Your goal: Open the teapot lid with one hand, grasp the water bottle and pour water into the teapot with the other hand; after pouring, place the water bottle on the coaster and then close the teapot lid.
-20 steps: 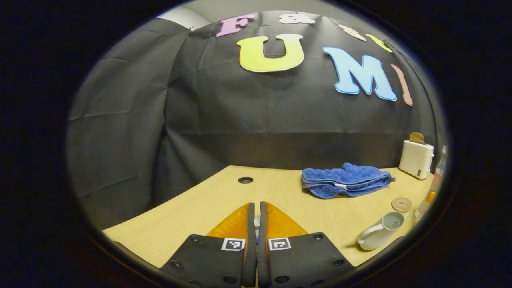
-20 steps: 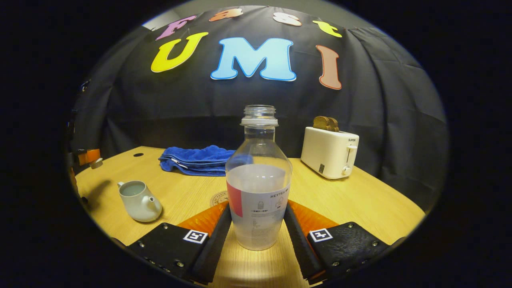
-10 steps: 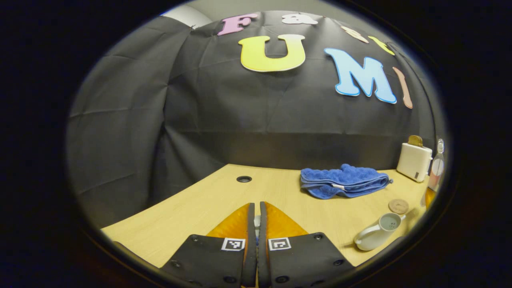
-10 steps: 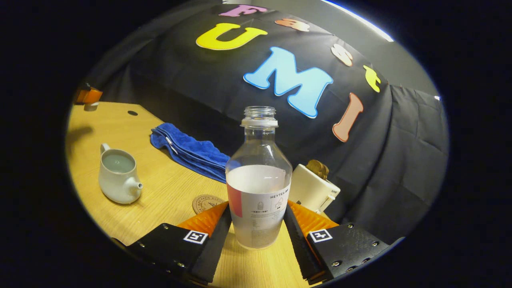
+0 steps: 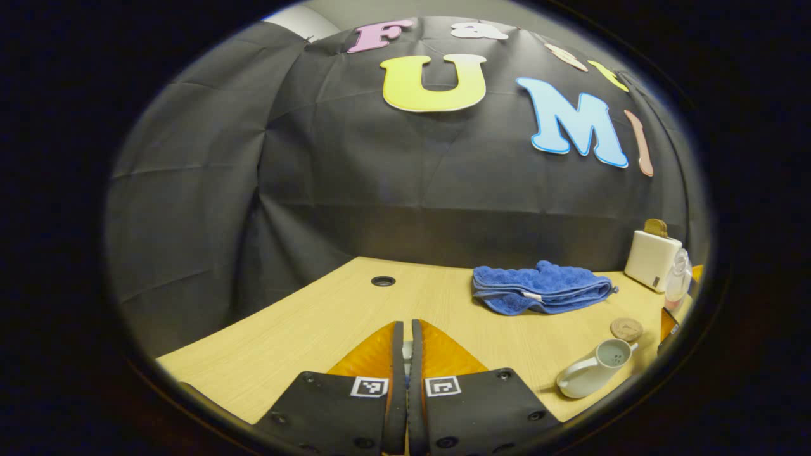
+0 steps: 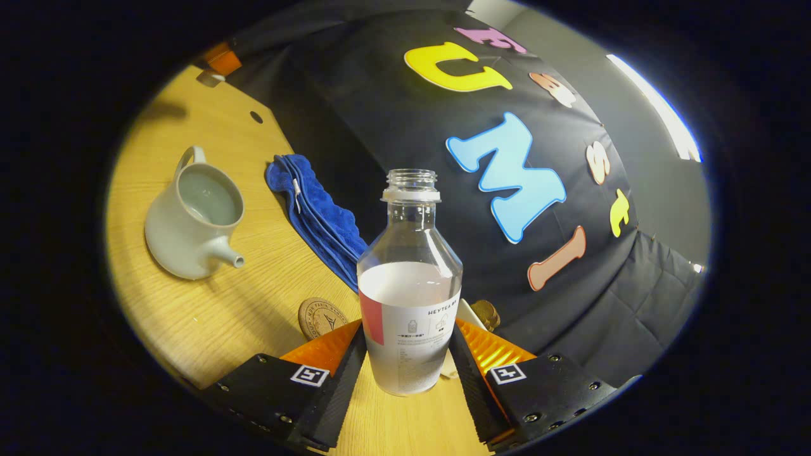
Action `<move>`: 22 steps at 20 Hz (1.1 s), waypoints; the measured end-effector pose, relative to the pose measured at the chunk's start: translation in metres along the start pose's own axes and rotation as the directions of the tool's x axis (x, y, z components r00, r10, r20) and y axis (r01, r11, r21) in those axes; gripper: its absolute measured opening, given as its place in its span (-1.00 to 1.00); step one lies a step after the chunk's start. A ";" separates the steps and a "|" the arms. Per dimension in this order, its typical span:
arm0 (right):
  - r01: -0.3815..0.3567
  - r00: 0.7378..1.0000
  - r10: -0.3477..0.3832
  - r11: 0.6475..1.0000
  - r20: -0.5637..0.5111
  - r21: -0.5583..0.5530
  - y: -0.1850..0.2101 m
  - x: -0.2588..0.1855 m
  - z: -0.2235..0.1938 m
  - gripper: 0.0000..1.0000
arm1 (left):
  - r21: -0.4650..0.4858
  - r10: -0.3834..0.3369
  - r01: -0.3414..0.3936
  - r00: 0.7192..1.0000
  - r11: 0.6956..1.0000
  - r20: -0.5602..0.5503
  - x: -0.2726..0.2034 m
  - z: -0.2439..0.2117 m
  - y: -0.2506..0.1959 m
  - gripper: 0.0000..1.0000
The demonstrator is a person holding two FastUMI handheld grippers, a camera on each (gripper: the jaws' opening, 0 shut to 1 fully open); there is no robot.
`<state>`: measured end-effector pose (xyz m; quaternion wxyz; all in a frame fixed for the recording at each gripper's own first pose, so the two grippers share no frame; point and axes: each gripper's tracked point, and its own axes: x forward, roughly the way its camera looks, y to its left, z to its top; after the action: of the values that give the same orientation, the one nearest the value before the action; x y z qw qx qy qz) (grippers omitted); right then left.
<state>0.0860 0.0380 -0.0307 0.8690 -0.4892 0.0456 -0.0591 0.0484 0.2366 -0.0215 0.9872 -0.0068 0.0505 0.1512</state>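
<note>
My right gripper (image 6: pixel 408 364) clamps the water bottle (image 6: pixel 410 297) from both sides at its label, and the view is rolled so the table (image 6: pixel 209 316) climbs up the left. The bottle is uncapped and roughly half full. Left of it the open teapot (image 6: pixel 190 221) sits lidless, with the coaster (image 6: pixel 320 318) nearer me and half behind my finger. The toaster (image 6: pixel 485 313) is mostly hidden behind the bottle. My left gripper (image 5: pixel 406 354) has its fingers nearly together on something small and pale, which I can't identify. A blue towel (image 5: pixel 538 288) lies beyond.
</note>
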 end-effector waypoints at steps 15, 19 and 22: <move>-0.014 0.990 0.074 0.901 0.122 -0.434 0.017 0.004 0.026 0.53 | -0.017 -0.009 0.009 1.000 1.000 -0.016 0.002 -0.003 0.001 -0.84; 0.023 0.984 0.070 0.861 0.163 -0.508 0.010 0.008 0.037 0.53 | -0.017 -0.012 0.012 1.000 1.000 -0.021 0.001 -0.003 0.001 -0.84; 0.042 0.980 0.071 0.838 0.184 -0.545 0.008 0.006 0.041 0.53 | -0.021 -0.020 0.019 0.999 1.000 -0.027 0.002 -0.004 0.001 -0.84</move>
<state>0.0976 0.0755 -0.0165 0.6941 -0.7194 -0.0217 0.0115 0.0494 0.2374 -0.0256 0.9877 -0.0193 0.0621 0.1420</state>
